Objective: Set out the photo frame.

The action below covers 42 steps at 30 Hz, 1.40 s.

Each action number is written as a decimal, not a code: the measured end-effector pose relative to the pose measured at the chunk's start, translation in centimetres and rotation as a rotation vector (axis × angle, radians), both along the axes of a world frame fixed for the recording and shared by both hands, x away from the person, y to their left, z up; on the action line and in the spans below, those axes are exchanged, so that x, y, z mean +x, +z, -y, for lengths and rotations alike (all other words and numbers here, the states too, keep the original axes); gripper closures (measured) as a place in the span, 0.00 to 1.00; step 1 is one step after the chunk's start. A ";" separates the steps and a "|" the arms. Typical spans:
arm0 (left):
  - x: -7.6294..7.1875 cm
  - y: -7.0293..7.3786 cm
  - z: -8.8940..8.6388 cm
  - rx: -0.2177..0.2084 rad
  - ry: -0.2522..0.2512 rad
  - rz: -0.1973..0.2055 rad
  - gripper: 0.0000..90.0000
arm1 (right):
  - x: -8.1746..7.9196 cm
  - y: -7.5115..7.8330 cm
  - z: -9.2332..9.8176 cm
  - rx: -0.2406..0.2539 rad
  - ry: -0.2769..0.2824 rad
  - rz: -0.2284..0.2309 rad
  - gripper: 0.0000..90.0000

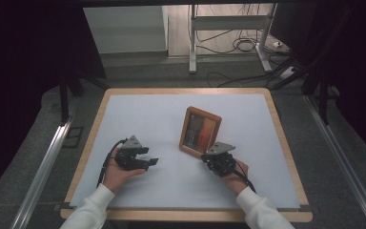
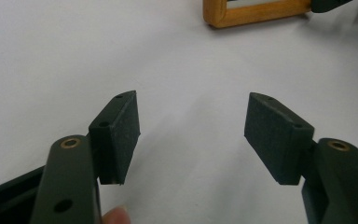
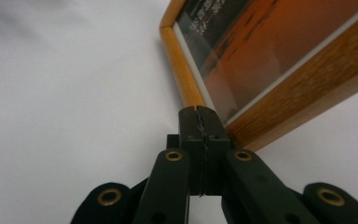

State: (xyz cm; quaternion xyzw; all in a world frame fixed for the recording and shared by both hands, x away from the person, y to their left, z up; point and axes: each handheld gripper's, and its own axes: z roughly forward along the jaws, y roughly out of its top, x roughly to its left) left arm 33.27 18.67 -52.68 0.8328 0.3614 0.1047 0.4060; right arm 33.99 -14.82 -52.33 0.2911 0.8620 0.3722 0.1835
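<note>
A wooden picture frame point(image 1: 200, 131) holding an orange and dark print lies flat right of the table's middle. My right gripper point(image 1: 206, 156) is shut with nothing between its jaws, and its tips point(image 3: 199, 111) rest against the near corner of the frame point(image 3: 279, 60). Left of the middle, my left gripper point(image 1: 150, 156) is held just above the mat. It stands open point(image 2: 191, 121), nothing between its pads point(image 2: 121, 126), and points toward the frame point(image 2: 256, 11), well short of it.
A white mat point(image 1: 162, 119) covers the wooden-edged table point(image 1: 186, 90). Beyond the far edge stand a metal stand's legs point(image 1: 193, 43) and loose cables point(image 1: 243, 45) on the floor. Metal rails point(image 1: 43, 167) run along both sides of the table.
</note>
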 end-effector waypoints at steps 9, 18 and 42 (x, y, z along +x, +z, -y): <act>0.0 0.0 0.0 0.003 -0.002 -0.002 0.39 | 0.1 -0.1 0.5 -0.005 -0.006 0.010 1.00; 0.0 -0.1 0.0 0.005 -0.005 -0.004 0.39 | 0.5 -0.2 1.6 -0.009 -0.038 0.005 1.00; 0.0 0.0 0.0 0.009 -0.004 0.000 0.38 | 1.3 -0.1 3.3 0.001 -0.091 0.006 1.00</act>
